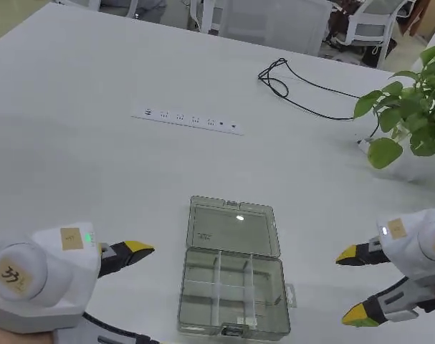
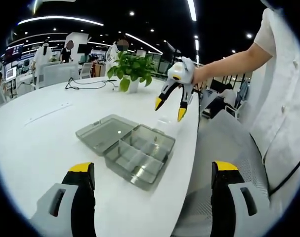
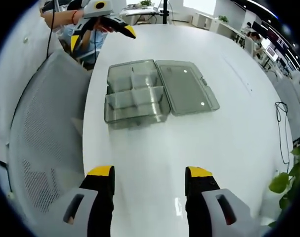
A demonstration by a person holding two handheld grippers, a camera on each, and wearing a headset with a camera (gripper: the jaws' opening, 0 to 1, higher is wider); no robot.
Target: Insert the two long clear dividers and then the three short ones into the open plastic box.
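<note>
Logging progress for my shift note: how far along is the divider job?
Done: clear dividers stand in the open grey translucent plastic box, forming compartments; count unclear. In hand: nothing, left gripper and right gripper are open. Left: apparently only checking.

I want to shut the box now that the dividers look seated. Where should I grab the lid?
Probably the lid at its free far edge, near a corner, coming low from the right with the right gripper. It lies open flat on the table, hinged to the tray, so only that edge can lift.
</note>
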